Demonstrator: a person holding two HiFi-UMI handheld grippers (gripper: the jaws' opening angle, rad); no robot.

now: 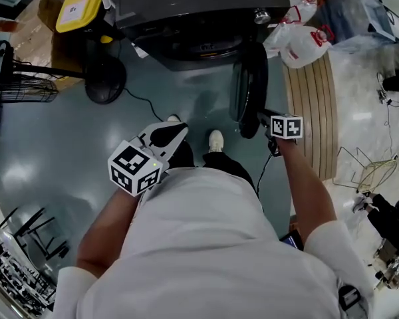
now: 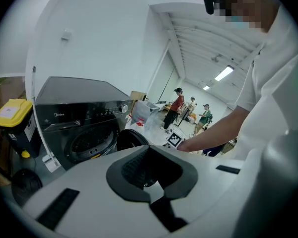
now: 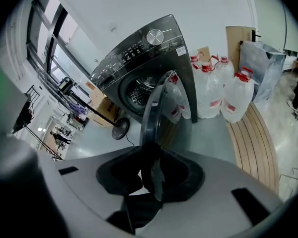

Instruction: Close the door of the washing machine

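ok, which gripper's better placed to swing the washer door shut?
Right. The right gripper has the edge of the open door between its jaws, out in front of the washing machine. The left gripper hangs back near the person's body, with nothing between its jaws.

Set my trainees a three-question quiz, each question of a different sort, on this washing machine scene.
1. True or false: the round dark door of the dark grey front-loading washing machine is fully shut.
2. Which tool has the door's rim between its jaws? A. left tool B. right tool
3. Fill in: the clear plastic jugs beside the machine have ____ caps.
Key: 1 false; 2 B; 3 red.
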